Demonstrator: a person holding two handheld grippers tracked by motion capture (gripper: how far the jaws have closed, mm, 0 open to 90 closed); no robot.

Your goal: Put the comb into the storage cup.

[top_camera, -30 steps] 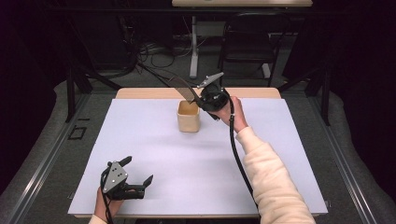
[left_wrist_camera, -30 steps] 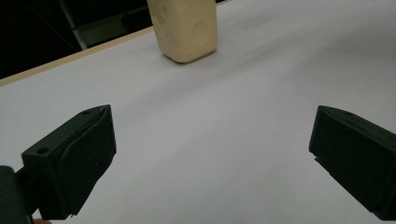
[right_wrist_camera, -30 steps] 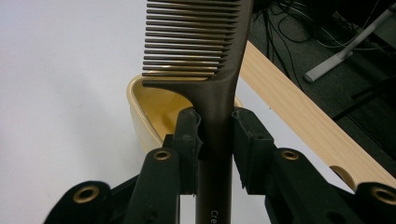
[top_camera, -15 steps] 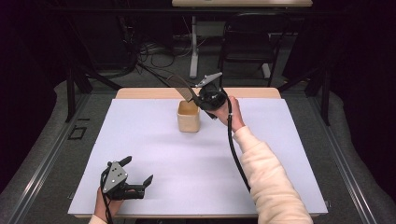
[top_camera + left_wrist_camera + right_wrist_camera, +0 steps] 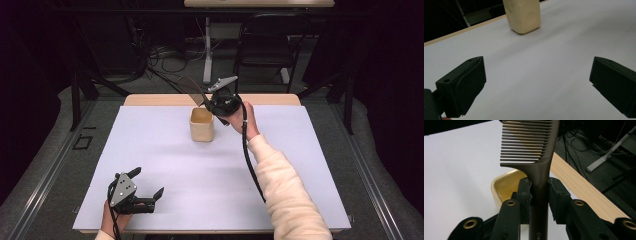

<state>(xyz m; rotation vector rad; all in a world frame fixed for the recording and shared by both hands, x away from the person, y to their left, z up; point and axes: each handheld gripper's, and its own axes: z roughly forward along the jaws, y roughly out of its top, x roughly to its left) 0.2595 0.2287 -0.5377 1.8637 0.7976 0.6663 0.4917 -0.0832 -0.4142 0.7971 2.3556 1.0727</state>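
Comb (image 5: pixel 534 150), brown with fine straight teeth, above glossy rounded cream cup (image 5: pixel 505 185)

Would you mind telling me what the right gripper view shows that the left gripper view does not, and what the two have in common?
Right gripper view alone: the right gripper shut on the handle of a brown comb, teeth pointing away above the cup's open yellow inside, plus the table's wooden edge and floor cables beyond.

Left gripper view alone: the left gripper, its fingers wide apart over bare surface, and the cup's dimpled outer wall.

Both: the cream cup and the white table.
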